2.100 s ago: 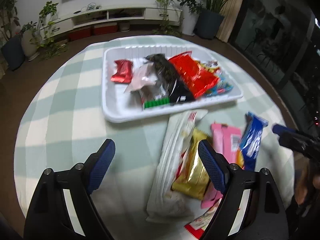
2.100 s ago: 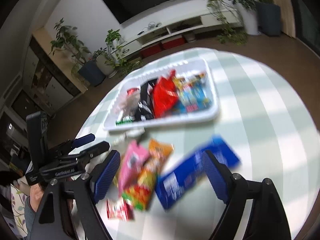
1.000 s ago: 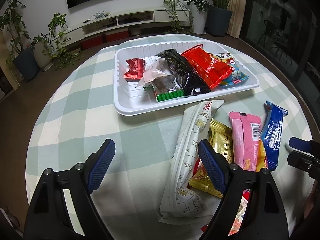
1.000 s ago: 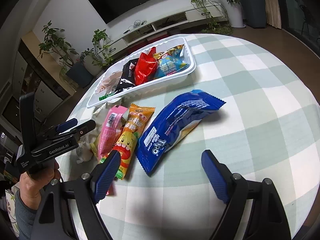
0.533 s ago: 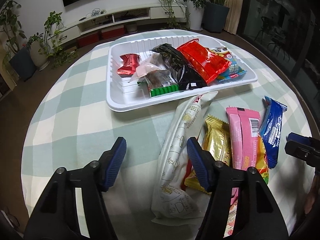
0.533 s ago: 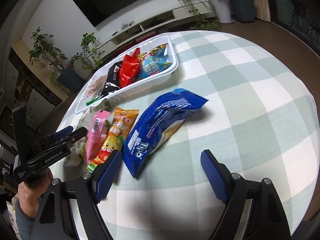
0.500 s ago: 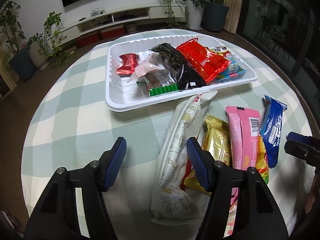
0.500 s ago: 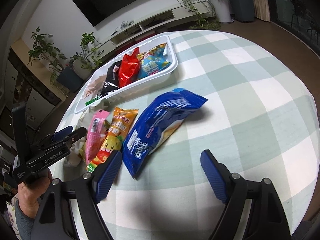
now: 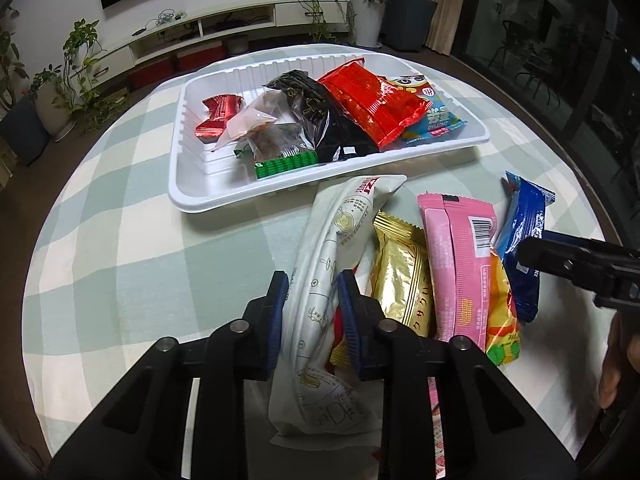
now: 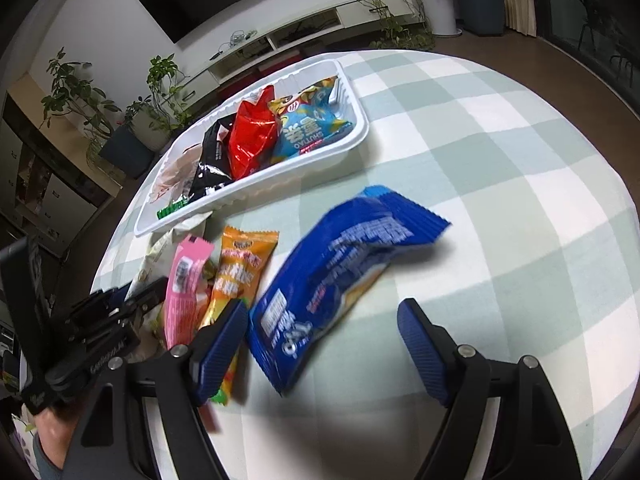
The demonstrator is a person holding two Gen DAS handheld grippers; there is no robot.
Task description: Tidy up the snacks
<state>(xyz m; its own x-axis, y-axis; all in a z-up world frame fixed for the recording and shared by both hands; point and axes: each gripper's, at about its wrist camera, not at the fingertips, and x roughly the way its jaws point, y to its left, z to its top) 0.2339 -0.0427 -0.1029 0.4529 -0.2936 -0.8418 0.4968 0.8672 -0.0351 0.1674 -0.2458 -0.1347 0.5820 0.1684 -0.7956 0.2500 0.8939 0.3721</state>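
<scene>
The white snack packet (image 9: pixel 320 280) lies on the table (image 9: pixel 120 264) between the left gripper (image 9: pixel 312 300) jaws, which are closing on its middle; lift gently toward the tray (image 9: pixel 188 200) ahead. The right gripper (image 10: pixel 320 344) jaws stand spread around the blurred blue packet (image 10: pixel 332 280). The white packet's near end is partly hidden.

The left gripper (image 9: pixel 312 300) is closing its jaws on the long white packet (image 9: pixel 332 264), pads against both sides. At two o'clock lie gold (image 9: pixel 404 272), pink (image 9: pixel 460 248) and blue wrappers (image 9: pixel 524 240); the white tray (image 9: pixel 192 196) sits at twelve.
</scene>
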